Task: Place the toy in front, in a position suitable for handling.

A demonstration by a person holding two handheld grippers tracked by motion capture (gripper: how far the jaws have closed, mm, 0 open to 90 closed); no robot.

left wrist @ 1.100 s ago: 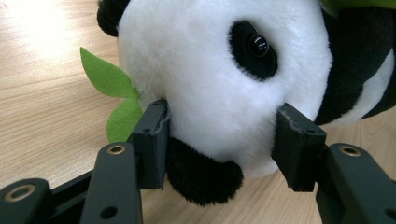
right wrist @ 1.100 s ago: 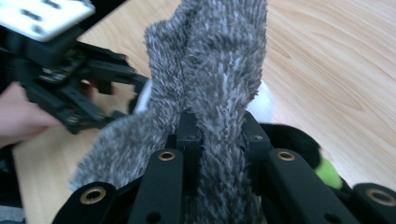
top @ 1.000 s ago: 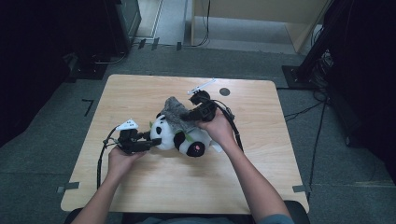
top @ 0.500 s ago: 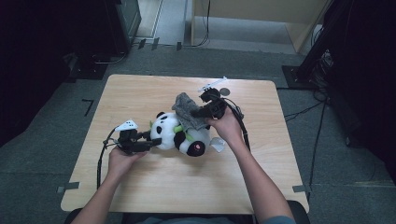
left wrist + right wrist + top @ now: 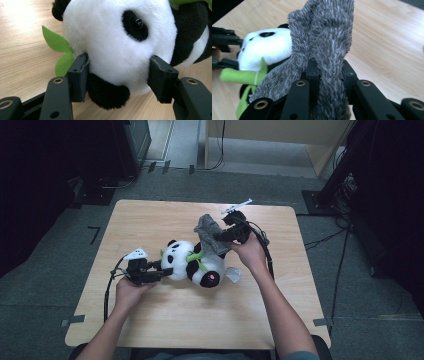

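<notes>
The panda plush toy [image 5: 192, 265] lies on its side near the middle of the wooden table [image 5: 150, 220], head toward the person's left. The left gripper [image 5: 117, 75] brackets that head — its 2 jaws stand wide apart, one pad against each side of the white face near the lower ear, pressing lightly rather than squeezing it flat. A green felt leaf [image 5: 56, 42] pokes out beside the left-hand pad.

The right gripper [image 5: 328, 75] has its jaws drawn in tight on a fold of the grey fuzzy garment [image 5: 324, 32], which stands up bunched between them; in the high view the garment [image 5: 210, 235] drapes from the gripper down onto the panda's body, just above the green bamboo stalk [image 5: 194, 256].

The step in hand looks like working the grey piece along the toy's body while the head is pinned. To do it well, the left hand should hold firm and low so the plush does not roll or slide, and the right should move along the body's axis in 1 smooth line, since a sideways tug risks snagging the fabric on the bamboo or slipping the thin pinch.
</notes>
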